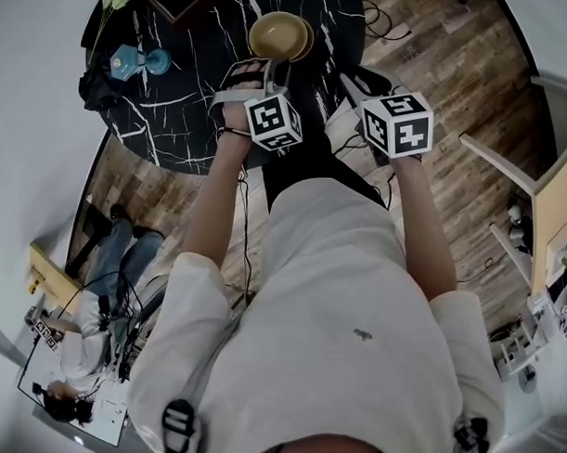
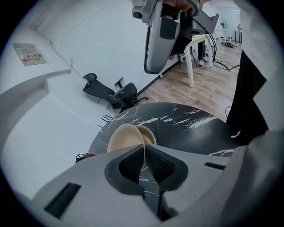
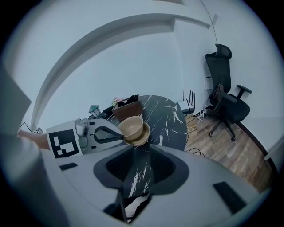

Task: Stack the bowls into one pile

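Clamping the near rim of the upper tan bowl (image 3: 130, 126), the left tongs (image 2: 144, 153) are being held over the far part of the round black marble worktop (image 1: 205, 74). Their pads are being pressed together on the bowl's thin wall. That bowl is being kept tilted, partly inside the lower tan bowl (image 3: 143, 136), which is sitting on the worktop. Whether the two bowls are already touching cannot be told. The right tongs (image 3: 140, 166) are being held apart and empty nearer the person, with only the veined worktop showing through their gap.

By the look of it, the seating step is being carried out: one bowl is being set into the other, and the pile is not yet released. For the next move, the upper bowl is probably being asked to be levelled and centred over the lower one, then eased down until it nests. After that, the left tongs would need to be opened and drawn back without dragging the rim. No third bowl is being shown in any view.
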A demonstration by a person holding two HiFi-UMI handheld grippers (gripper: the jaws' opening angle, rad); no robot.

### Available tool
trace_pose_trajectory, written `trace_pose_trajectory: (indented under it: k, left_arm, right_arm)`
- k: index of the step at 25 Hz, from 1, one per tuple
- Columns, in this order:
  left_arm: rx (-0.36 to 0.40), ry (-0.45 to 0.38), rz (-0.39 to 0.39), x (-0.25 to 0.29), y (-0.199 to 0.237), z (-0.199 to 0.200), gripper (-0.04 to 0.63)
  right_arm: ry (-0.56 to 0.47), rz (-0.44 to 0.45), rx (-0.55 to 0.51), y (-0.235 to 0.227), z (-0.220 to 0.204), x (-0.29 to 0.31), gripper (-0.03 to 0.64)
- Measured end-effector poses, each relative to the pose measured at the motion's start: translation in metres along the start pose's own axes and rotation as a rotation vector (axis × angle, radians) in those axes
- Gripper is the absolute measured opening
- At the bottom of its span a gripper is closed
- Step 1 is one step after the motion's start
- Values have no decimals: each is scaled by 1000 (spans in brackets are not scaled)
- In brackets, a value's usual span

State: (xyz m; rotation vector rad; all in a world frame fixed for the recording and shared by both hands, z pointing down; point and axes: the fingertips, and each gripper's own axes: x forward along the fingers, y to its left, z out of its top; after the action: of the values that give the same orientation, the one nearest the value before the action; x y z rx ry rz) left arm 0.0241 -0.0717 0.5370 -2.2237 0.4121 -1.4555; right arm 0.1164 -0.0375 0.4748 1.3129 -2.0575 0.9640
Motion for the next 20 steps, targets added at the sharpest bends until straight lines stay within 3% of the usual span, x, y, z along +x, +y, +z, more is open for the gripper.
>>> trace_pose_trajectory:
  k: [11, 20]
  left_arm:
    - [14, -17, -24, 12, -7, 5, 21]
    - [-19, -10, -43, 14, -8, 6, 23]
  right_arm:
    - [6, -27, 19, -8, -9, -3, 114]
    - [4, -33, 28, -12, -11, -6, 114]
